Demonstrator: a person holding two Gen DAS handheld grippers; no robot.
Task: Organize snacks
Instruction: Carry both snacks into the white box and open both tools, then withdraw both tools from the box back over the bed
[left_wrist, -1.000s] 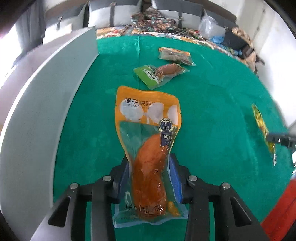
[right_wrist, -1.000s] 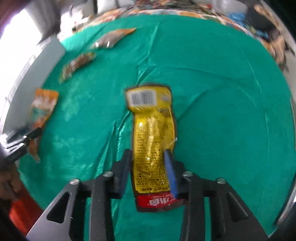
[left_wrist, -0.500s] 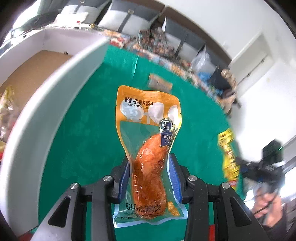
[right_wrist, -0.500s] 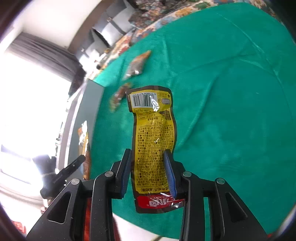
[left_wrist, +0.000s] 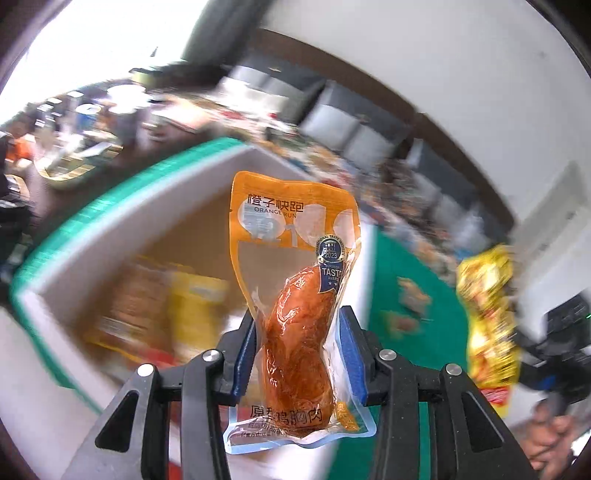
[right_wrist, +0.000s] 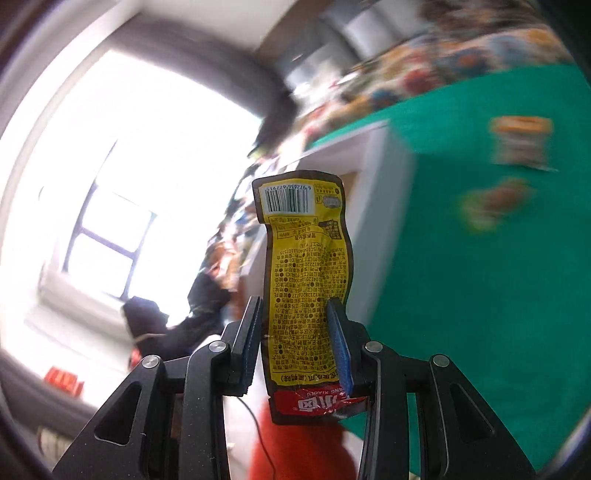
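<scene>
Through the left wrist view we carry the orange chicken-breast pouch (left_wrist: 295, 314) upright in our left gripper (left_wrist: 297, 354), whose jaws have just been opening a little yet flank the pouch with its edges against the blue pads, above the white box (left_wrist: 122, 221), where several blurred packets already lie. Through the right wrist view our right gripper (right_wrist: 295, 343) is clamped narrow on the yellow snack packet (right_wrist: 306, 280), short of the box, and two packets (right_wrist: 495, 199) wait on the green cloth (right_wrist: 480, 295) beyond it, so sorting looks partly done.
</scene>
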